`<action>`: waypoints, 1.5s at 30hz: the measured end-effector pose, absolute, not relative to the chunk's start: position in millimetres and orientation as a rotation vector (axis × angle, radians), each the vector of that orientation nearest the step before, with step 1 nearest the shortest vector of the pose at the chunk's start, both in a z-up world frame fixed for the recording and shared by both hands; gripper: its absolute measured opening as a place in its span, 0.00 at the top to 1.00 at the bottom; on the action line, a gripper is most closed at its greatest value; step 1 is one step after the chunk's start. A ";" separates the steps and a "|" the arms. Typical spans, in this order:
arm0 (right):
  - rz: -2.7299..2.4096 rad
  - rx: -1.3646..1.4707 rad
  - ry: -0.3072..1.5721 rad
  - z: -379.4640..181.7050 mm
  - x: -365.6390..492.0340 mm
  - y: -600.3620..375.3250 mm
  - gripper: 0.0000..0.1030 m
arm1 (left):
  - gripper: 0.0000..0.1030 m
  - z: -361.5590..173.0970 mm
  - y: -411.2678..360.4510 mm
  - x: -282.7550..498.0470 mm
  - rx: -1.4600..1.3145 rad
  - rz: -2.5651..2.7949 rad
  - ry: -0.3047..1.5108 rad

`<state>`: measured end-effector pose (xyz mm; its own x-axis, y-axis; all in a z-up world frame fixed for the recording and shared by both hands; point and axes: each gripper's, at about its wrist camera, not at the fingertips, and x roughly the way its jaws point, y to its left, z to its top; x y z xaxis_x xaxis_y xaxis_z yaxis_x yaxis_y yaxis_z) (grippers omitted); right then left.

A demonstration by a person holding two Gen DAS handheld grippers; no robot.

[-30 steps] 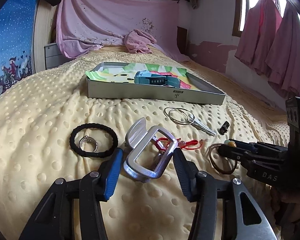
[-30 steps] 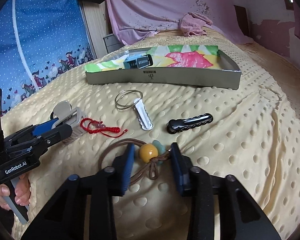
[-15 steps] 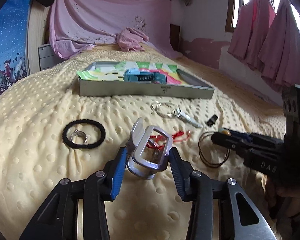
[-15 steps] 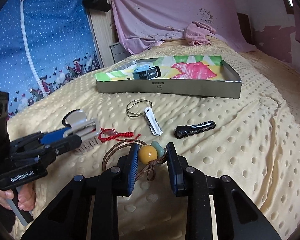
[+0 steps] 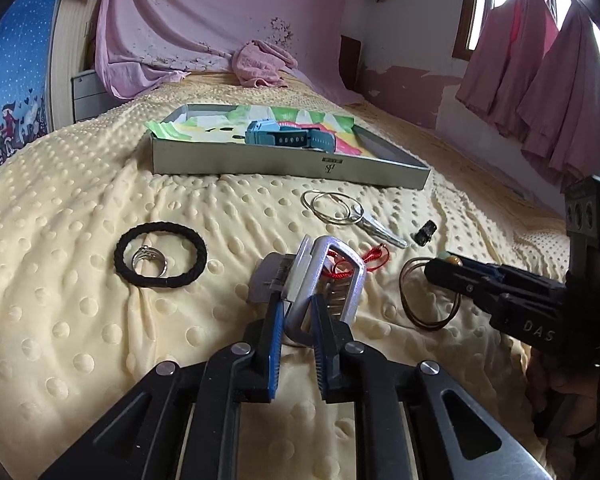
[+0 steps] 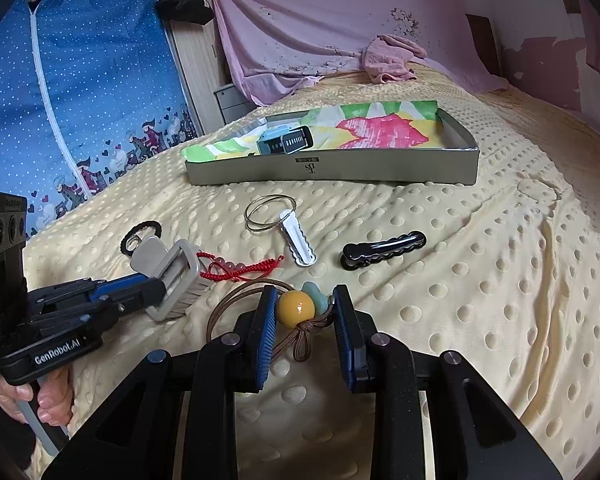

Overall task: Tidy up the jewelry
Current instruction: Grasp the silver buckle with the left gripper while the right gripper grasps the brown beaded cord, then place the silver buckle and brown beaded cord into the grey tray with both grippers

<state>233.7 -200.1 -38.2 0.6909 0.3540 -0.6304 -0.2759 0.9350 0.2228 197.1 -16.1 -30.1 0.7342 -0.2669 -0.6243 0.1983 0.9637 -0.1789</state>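
My left gripper [image 5: 296,312] is shut on the near bar of a silver hair clip [image 5: 324,276], which also shows in the right wrist view [image 6: 172,276]. A red cord bracelet [image 6: 240,270] lies just behind it. My right gripper [image 6: 302,312] has closed onto the yellow and green beads of a brown hair tie [image 6: 296,308] lying on the bed. The grey tray [image 5: 284,164] stands beyond, with a blue watch [image 5: 288,138] on its colourful paper.
On the yellow dotted blanket lie a black hair band [image 5: 160,254] with a silver ring [image 5: 150,258] inside it, two thin hoops with a white clip [image 6: 288,228], and a black hair clip [image 6: 384,250]. A pink cloth [image 5: 260,64] lies beyond the tray.
My left jaws have closed from wide open onto the silver clip's bar. My right jaws have narrowed around the hair tie's beads. Both cameras tipped up a little.
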 end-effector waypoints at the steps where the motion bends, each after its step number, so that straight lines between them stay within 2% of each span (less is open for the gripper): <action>1: 0.355 0.112 0.726 -37.8 233.5 -199.9 0.76 | 0.88 -29.1 -16.1 195.6 -0.105 -0.258 0.696; 12: 0.357 0.148 0.619 -10.7 236.8 -208.9 0.76 | 0.88 6.6 -29.2 202.3 -0.135 -0.255 0.606; 28: 0.307 0.202 0.507 31.6 325.2 -218.0 0.76 | 0.88 41.3 -11.8 277.1 -0.203 -0.172 0.533; 36: 0.182 0.208 0.597 12.8 390.3 -206.0 0.76 | 0.88 23.0 10.4 359.7 -0.275 0.002 0.606; 45: 0.171 0.121 0.751 -19.7 424.6 -182.0 0.76 | 0.88 -1.1 11.6 382.7 -0.263 -0.024 0.695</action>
<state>424.6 -182.0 -19.7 0.7183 0.1972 -0.6672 -0.1111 0.9792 0.1699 382.7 11.6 -1.1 0.7690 -0.1093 -0.6299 -0.0655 0.9666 -0.2476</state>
